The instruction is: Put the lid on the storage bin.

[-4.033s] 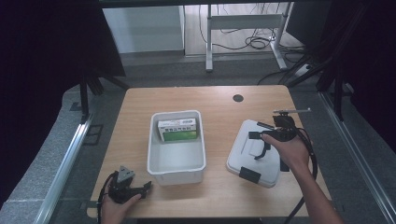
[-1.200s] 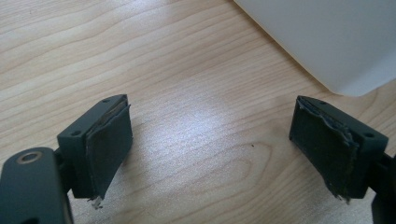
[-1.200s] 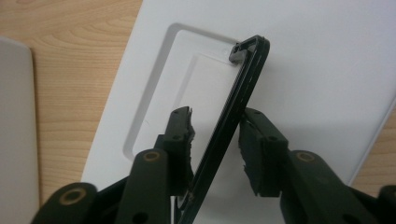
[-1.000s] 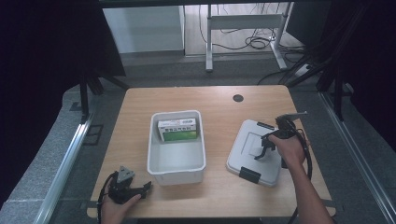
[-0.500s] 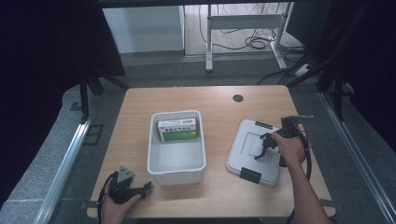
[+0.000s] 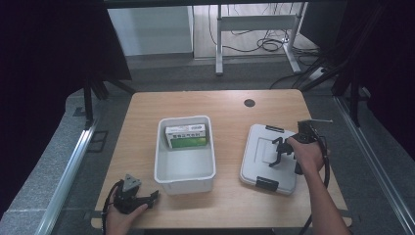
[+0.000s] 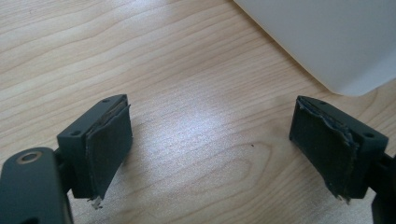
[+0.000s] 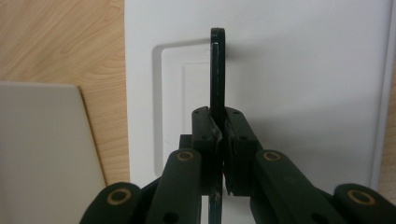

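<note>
Your right gripper (image 6: 280, 152) sits over the white lid (image 6: 259, 164) at the right of the tabletop (image 6: 230, 107), its jaws pinched on the lid's upright black handle (image 8: 217, 70). Your left gripper (image 6: 139, 198) rests at the near left corner, just beside the white bin (image 6: 185, 177), jaws spread wide over bare wood. A green and white box (image 6: 185, 136) lies in the far end of that bin

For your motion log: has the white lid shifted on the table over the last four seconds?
No. The white lid lies at the same distance from the white bin and the table's right edge; the right gripper grips its handle.
</note>
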{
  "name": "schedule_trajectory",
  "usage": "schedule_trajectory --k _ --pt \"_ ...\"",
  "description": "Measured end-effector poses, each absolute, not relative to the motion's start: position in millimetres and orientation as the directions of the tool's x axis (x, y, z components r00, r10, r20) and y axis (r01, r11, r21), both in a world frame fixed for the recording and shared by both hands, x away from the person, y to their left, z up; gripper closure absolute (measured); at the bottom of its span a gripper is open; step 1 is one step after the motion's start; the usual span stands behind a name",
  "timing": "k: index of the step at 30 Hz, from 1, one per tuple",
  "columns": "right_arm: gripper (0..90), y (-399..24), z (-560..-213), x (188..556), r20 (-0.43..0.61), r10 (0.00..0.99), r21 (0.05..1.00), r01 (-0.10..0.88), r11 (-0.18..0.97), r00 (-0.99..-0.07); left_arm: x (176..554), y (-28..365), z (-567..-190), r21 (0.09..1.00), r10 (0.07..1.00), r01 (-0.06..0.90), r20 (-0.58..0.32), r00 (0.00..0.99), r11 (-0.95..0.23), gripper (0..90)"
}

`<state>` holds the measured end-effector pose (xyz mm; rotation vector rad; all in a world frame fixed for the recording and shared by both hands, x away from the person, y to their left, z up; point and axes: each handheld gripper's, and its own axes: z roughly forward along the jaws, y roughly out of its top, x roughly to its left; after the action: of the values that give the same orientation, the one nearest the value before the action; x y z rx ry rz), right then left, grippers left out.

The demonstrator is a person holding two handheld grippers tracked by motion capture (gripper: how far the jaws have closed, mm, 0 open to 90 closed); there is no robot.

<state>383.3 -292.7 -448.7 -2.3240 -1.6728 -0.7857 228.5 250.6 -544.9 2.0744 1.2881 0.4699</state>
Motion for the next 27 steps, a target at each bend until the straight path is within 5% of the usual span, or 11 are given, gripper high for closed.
schedule_trajectory --k 27 --pt "84.6 -276 -405 367 0.553 0.829 0.242 0.937 -0.250 0.079 228 251 -545 0.684 0.889 0.660 -0.034 0.456 -0.312 13.0"
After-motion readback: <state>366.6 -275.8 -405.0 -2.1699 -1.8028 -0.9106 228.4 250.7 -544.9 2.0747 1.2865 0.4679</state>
